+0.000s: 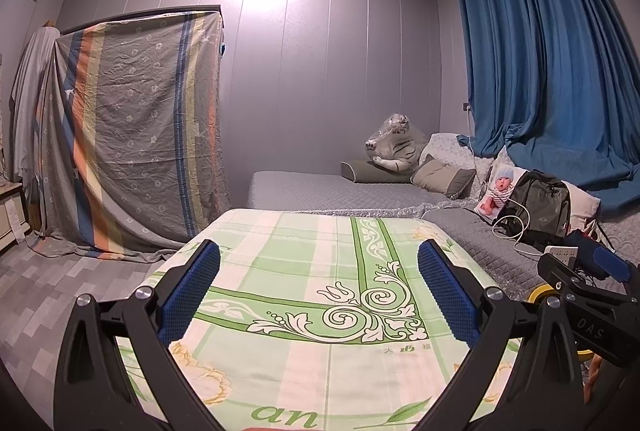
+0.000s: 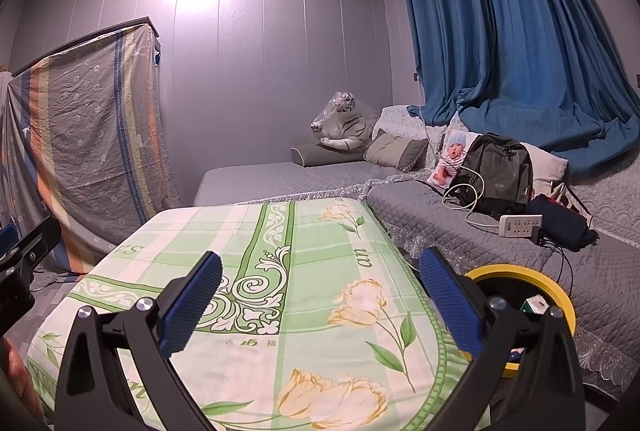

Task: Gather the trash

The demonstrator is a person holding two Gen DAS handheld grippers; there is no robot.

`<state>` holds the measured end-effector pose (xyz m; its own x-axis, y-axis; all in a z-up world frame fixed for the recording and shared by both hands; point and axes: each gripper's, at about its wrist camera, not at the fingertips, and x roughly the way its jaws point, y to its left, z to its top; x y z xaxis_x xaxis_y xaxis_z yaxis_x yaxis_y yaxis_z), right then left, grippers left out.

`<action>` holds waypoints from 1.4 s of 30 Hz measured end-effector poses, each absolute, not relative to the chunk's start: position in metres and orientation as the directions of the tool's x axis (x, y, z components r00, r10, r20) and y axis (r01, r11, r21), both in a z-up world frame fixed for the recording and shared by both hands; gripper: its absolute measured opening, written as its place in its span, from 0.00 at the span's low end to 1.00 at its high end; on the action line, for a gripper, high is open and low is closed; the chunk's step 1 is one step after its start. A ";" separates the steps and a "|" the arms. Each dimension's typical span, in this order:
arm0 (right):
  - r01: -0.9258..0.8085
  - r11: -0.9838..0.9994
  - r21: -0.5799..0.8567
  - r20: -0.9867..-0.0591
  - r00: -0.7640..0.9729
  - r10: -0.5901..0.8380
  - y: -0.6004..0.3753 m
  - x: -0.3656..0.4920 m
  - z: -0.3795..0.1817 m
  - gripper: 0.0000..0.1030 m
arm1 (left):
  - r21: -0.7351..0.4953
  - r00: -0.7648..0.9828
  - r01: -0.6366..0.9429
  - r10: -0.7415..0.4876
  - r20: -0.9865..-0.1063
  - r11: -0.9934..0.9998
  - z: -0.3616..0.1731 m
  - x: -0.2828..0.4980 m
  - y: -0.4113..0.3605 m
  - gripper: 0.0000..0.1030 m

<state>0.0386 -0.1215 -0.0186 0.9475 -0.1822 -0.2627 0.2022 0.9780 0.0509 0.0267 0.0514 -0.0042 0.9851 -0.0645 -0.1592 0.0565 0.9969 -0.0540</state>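
Observation:
A round bin with a yellow rim (image 2: 516,271) stands at the right of the table, between it and the grey bed. Inside the bin lies a green and white carton (image 2: 534,305); the rest of its contents are hidden behind my right finger. The bin's yellow rim (image 1: 538,294) also peeks out in the left wrist view. My left gripper (image 1: 320,291) is open over the green floral tablecloth (image 1: 320,251), nothing between its blue pads. My right gripper (image 2: 320,301) is open too, over the same tablecloth (image 2: 312,251), its right finger (image 2: 448,299) beside the bin.
On the grey quilted bed (image 2: 420,215) sit a backpack (image 2: 500,171), a white power strip (image 2: 520,225) with cables, a doll (image 2: 450,159), pillows and a tiger plush (image 2: 344,123). Blue curtains hang at right. A striped sheet (image 1: 132,131) drapes furniture at left.

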 end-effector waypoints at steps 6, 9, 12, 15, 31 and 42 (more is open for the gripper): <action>0.201 0.978 0.050 -0.266 0.947 -0.181 -0.122 0.039 -0.020 0.93 | -0.055 0.984 0.058 -0.066 -0.164 0.997 -0.006 0.028 0.053 0.92; 0.204 0.978 0.051 -0.271 0.945 -0.183 -0.122 0.039 -0.024 0.93 | -0.056 0.984 0.057 -0.066 -0.167 0.997 -0.009 0.029 0.053 0.92; 0.206 0.977 0.051 -0.272 0.944 -0.185 -0.123 0.040 -0.025 0.93 | -0.056 0.983 0.058 -0.067 -0.174 0.997 -0.010 0.031 0.053 0.92; 0.204 0.978 0.052 -0.275 0.944 -0.182 -0.123 0.040 -0.025 0.93 | -0.056 0.982 0.057 -0.066 -0.177 0.997 -0.012 0.032 0.054 0.92; 0.210 0.976 0.060 -0.301 0.936 -0.182 -0.124 0.042 -0.032 0.93 | -0.049 0.977 0.064 -0.073 -0.202 0.997 -0.013 0.038 0.050 0.92; 0.212 0.975 0.065 -0.308 0.934 -0.183 -0.128 0.044 -0.032 0.93 | -0.052 0.977 0.055 -0.064 -0.201 0.997 -0.016 0.040 0.049 0.92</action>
